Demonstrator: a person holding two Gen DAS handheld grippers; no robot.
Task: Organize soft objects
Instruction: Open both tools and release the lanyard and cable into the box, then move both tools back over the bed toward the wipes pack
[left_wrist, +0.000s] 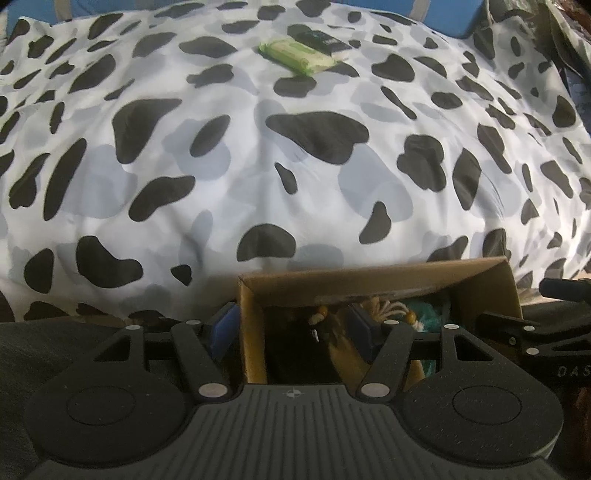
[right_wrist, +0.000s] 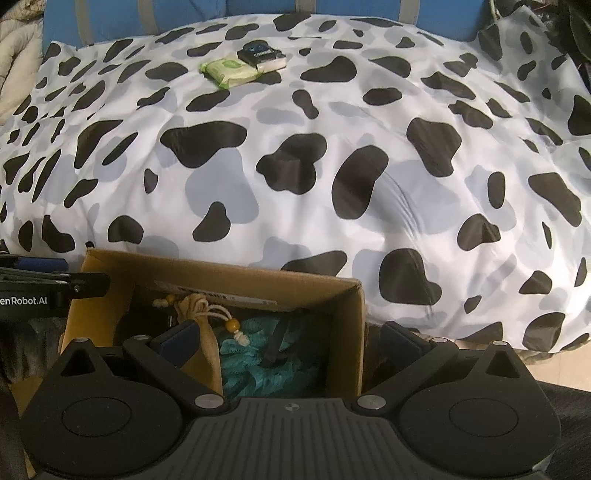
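A cow-print duvet (right_wrist: 332, 166) covers the bed — behind it a blue surface (right_wrist: 351, 9), perhaps a headboard.

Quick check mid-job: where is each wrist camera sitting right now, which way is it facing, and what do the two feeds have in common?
Left wrist: low over the cardboard box's left side, facing across the bed; shows the left gripper open astride the left wall, right gripper at the edge.
Right wrist: over the box's right side, same heading; right gripper open astride the right wall.
Shared: box, spotted duvet, green wipes pack, tan pouch.
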